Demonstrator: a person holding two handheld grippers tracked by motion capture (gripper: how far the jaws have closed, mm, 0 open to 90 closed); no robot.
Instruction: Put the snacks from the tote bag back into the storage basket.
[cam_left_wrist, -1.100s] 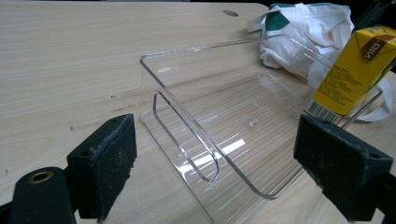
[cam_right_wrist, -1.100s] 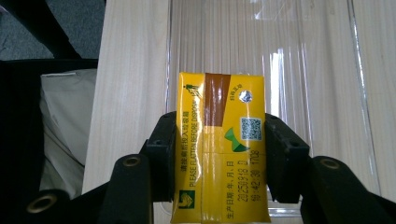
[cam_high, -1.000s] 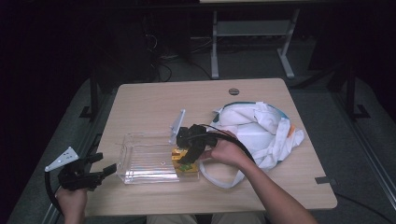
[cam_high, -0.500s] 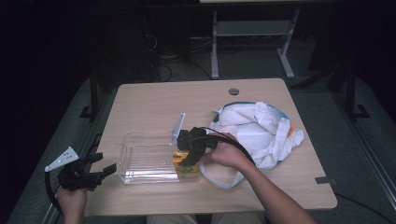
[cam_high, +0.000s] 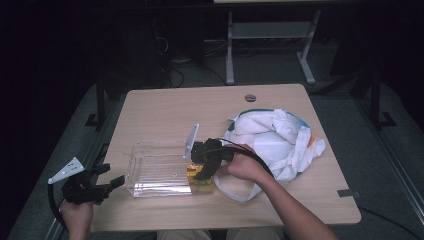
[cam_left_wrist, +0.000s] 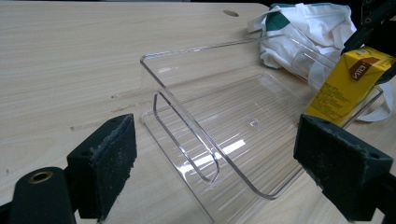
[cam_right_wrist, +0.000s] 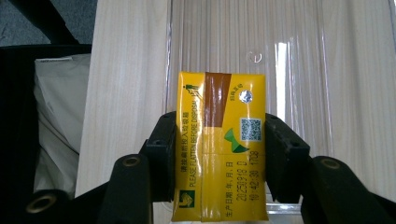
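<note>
Lowering a yellow drink carton into the clear tray.

Clamping the right tongs on the yellow drink carton, pads pressing on its two narrow sides; holding it tilted at the right end of the clear tray, toward the front edge of the worktop, whether touching the tray floor yet hard to tell. Keeping the left tongs apart and empty off the worktop's front-left corner, aimed at the tray's near wall. Leaving the white cloth bag slumped just right of the tray. Judging the placing step nearly done: next, settling the carton flat on the tray floor, then parting the right tongs and backing away without tipping it.
</note>
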